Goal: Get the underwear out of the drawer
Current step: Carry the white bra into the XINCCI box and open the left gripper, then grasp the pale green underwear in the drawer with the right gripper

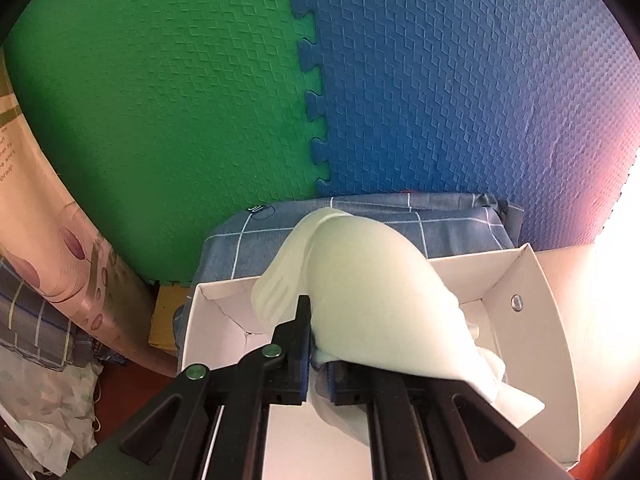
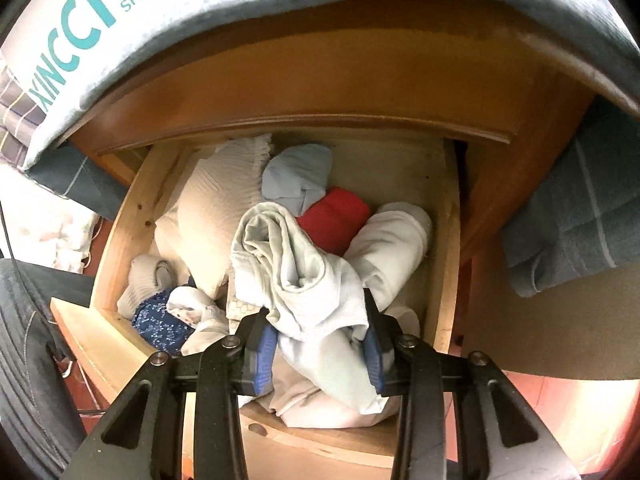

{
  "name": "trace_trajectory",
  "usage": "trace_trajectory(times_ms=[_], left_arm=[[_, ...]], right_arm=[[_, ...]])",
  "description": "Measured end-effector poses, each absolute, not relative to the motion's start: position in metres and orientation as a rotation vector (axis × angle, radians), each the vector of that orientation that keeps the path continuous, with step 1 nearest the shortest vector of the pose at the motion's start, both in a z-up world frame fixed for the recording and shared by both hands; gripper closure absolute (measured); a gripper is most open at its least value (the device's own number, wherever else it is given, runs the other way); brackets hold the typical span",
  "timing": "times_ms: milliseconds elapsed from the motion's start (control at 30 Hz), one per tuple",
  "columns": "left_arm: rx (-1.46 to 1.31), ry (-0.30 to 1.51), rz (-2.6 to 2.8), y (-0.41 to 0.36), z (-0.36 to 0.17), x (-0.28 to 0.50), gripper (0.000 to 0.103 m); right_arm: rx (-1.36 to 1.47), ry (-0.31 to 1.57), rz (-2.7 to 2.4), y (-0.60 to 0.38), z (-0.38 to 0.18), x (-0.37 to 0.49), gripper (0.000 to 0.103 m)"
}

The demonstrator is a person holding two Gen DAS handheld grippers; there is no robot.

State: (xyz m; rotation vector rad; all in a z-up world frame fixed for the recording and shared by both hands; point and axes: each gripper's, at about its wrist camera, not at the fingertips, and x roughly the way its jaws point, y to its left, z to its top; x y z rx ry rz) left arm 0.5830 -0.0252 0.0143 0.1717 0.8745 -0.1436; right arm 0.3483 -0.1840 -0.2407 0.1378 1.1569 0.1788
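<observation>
In the left wrist view my left gripper (image 1: 318,340) is shut on a pale mint-white piece of underwear (image 1: 360,280), which drapes over its right finger above a white cardboard box (image 1: 532,320). In the right wrist view the wooden drawer (image 2: 120,220) stands pulled out, full of crumpled garments. My right gripper (image 2: 320,340) reaches down into it, and its blue pads (image 2: 264,360) pinch a bunched pale grey-white piece of underwear (image 2: 296,276). A red garment (image 2: 334,220), a light blue one (image 2: 298,178) and a navy patterned one (image 2: 160,320) lie around it.
Green (image 1: 160,100) and blue (image 1: 460,80) foam mats fill the background behind the box. A blue checked cloth (image 1: 400,216) lies beyond the box. A grey shoe bag (image 2: 100,4) with lettering sits on top of the cabinet above the drawer.
</observation>
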Motion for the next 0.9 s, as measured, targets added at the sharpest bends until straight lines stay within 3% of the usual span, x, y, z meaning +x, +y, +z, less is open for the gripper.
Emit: trace_trajectory(times_ms=[200, 233, 267, 333, 733, 900], left_arm=[[0.185, 0.943, -0.155, -0.021, -0.003, 0.579, 0.093], [0.175, 0.95, -0.161, -0.018, -0.007, 0.576, 0.084], [0.173, 0.961, -0.162, -0.015, -0.01, 0.575, 0.069], [0.167, 0.99, -0.157, -0.01, -0.015, 0.57, 0.054], [0.112, 0.96, -0.17, 0.032, -0.014, 0.512, 0.043], [0.015, 0.893, -0.2, 0.063, -0.013, 0.478, 0.043]], right_arm=[[0.193, 1.149, 0.19, -0.19, -0.237, 0.348, 0.068], [0.194, 1.148, 0.192, -0.19, -0.236, 0.348, 0.068], [0.193, 1.146, 0.194, -0.19, -0.236, 0.348, 0.068], [0.194, 1.146, 0.197, -0.19, -0.236, 0.348, 0.068], [0.21, 1.143, 0.209, -0.195, -0.232, 0.346, 0.068], [0.203, 1.15, 0.205, -0.194, -0.231, 0.344, 0.068]])
